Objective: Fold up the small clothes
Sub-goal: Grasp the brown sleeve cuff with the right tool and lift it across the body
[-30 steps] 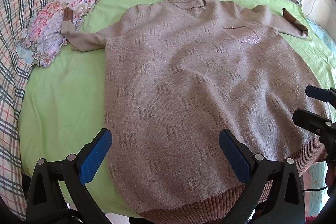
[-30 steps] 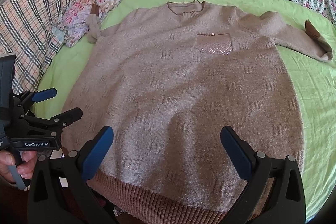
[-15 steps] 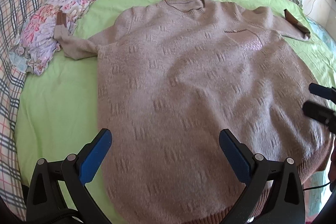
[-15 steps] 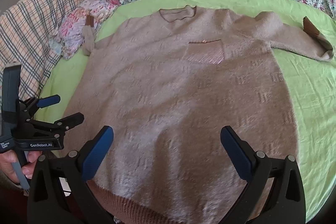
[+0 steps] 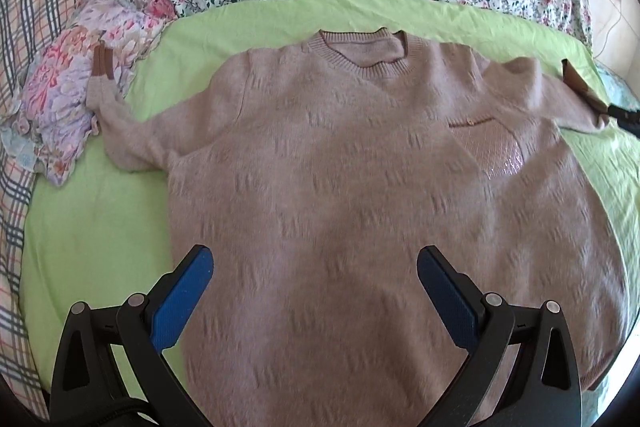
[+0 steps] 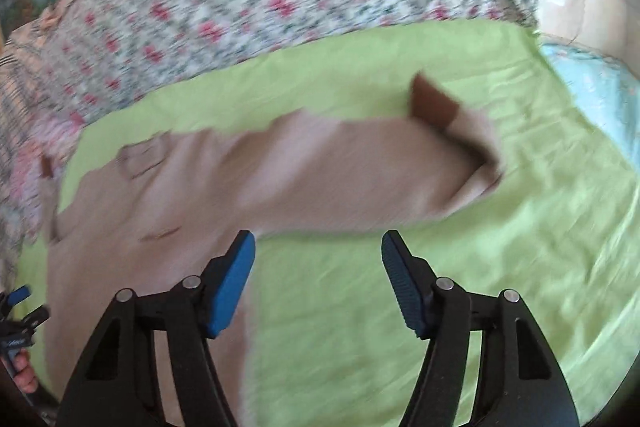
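The sweater (image 5: 360, 195) lies flat, unfolded, mid-frame on the green sheet (image 5: 92, 235). Grasp its right sleeve (image 6: 352, 179) near the cuff; fold inward. Right tongs (image 6: 318, 275), formerly over the hem, have just been closing, empty, half open. Left tongs (image 5: 314, 291) gape wide, empty.

Sweater (image 6: 280, 167) blurred, hem cut off

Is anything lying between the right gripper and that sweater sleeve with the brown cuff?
Nothing visible. Only bare green sheet lies between the right gripper, its jaws just narrowed but empty, and the sleeve stretched ahead, brown cuff at its far end.
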